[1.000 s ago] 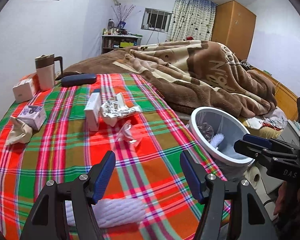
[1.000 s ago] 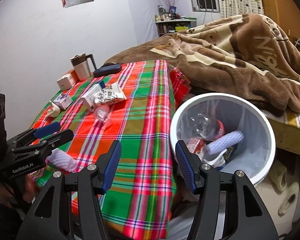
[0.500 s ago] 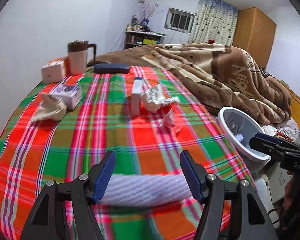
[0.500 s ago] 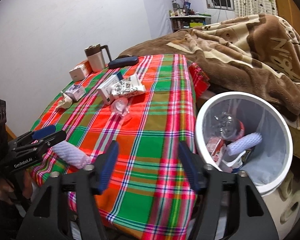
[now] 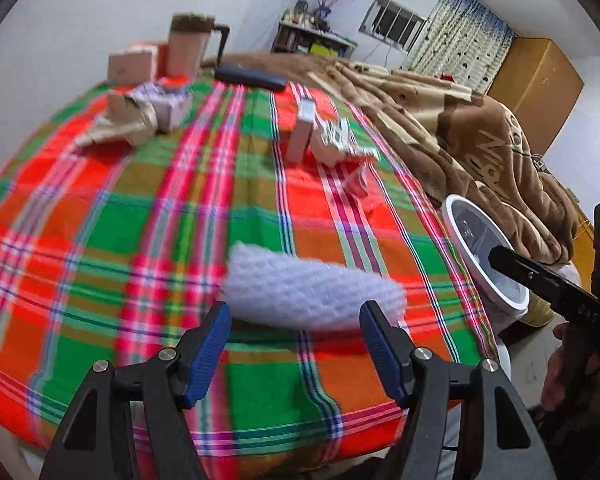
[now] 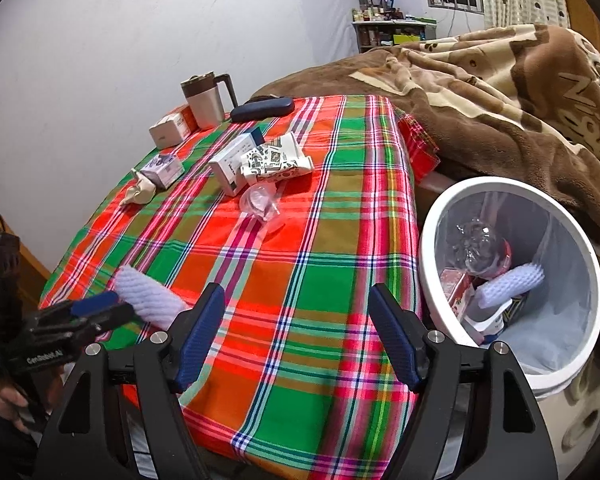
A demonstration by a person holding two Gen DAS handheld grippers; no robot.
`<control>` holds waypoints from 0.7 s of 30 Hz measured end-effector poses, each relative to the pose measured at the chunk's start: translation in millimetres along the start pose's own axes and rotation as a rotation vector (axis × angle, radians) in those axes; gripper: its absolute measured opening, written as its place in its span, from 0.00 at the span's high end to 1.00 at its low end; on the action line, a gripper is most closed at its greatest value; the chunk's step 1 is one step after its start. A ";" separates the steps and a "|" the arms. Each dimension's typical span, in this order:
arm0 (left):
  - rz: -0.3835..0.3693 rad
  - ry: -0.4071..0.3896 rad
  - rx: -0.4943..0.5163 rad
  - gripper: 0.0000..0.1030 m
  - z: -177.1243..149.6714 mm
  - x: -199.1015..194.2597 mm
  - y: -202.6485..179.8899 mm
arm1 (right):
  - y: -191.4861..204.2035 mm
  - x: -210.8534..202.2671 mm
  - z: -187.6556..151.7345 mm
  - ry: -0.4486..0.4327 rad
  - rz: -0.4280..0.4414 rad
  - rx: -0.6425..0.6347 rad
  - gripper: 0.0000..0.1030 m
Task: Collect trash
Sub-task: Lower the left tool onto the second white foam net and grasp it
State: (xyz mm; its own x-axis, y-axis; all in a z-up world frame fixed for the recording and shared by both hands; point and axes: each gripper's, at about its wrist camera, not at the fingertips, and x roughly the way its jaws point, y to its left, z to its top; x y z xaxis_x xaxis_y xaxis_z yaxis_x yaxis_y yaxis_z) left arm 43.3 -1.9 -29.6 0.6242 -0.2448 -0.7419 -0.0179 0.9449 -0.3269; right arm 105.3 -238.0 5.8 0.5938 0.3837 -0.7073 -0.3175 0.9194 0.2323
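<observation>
1. The left claw gapes wide and empty, just short of the white foam sleeve lying near the bench front edge.
2. Straddle the sleeve across its narrow width, then close gently; foam likely squashes.
3. The right claw, its jaws just opened wider, holds nothing beside the white bin.

A table covered by a red, green and orange plaid cloth fills the middle of the right wrist view. On it, upper left: a lidded mug, a dark case and small boxes. Centre: a white carton, a printed wrapper, clear plastic. Lower left: a white foam sleeve.
</observation>
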 end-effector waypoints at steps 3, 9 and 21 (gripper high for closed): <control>-0.005 0.020 -0.021 0.36 5.4 11.7 -1.1 | -1.0 -0.7 -0.1 0.003 -0.003 0.000 0.27; -0.011 -0.014 -0.025 0.36 30.0 23.8 -11.2 | -5.0 -1.3 0.9 0.001 -0.020 0.013 0.27; 0.034 -0.003 -0.005 0.35 35.7 49.4 -38.2 | -16.4 1.4 0.9 0.000 -0.038 0.044 0.27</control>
State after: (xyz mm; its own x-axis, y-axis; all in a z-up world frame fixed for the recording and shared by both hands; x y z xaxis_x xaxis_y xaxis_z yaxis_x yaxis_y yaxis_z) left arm 102.7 -42.4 -32.9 0.6258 -0.2119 -0.7507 -0.0433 0.9515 -0.3047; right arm 112.0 -252.5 1.6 0.6050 0.3483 -0.7160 -0.2616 0.9363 0.2344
